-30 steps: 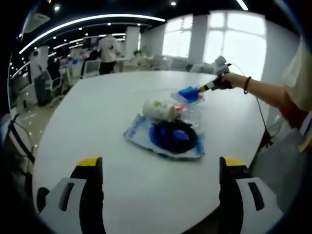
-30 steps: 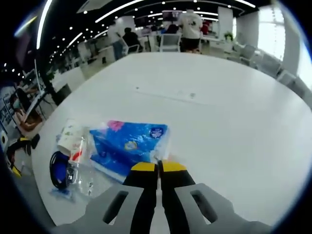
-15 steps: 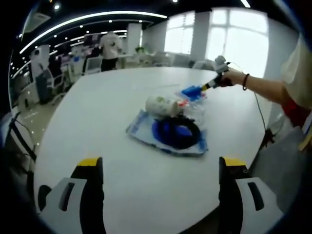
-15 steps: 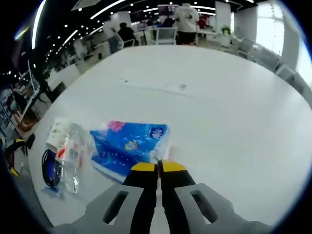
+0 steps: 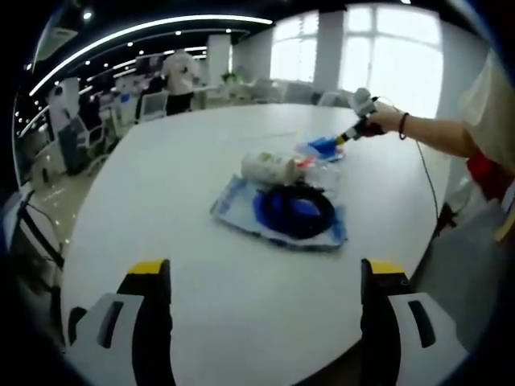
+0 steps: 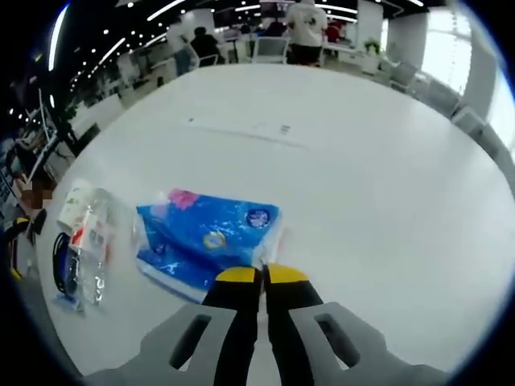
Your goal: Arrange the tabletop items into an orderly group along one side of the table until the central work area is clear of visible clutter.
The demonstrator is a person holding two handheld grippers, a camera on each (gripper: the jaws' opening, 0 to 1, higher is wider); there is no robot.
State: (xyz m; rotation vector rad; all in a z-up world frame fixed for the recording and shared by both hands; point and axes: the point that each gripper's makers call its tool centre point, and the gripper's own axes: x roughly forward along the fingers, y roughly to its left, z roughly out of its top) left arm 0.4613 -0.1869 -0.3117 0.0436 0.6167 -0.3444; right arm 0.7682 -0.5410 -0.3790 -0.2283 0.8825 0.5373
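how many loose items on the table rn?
3. Blue tissue pack, its corner pinched by the right hand-held gripper; clear plastic bottle lying beside it; bagged black cable coil past the bottle. Smaller things may be hidden behind them.

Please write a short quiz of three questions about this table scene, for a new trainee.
1. True or false: the left gripper has its jaws wide open and holds nothing.
2. What does the right gripper pinch? A) the blue tissue pack B) the clear bottle C) the coiled black cable
3. Fill in: in the left gripper view, the coiled black cable lies on a flat blue and clear ____.

Key: 1 true; 2 A, at the pack's near corner; 3 bag.
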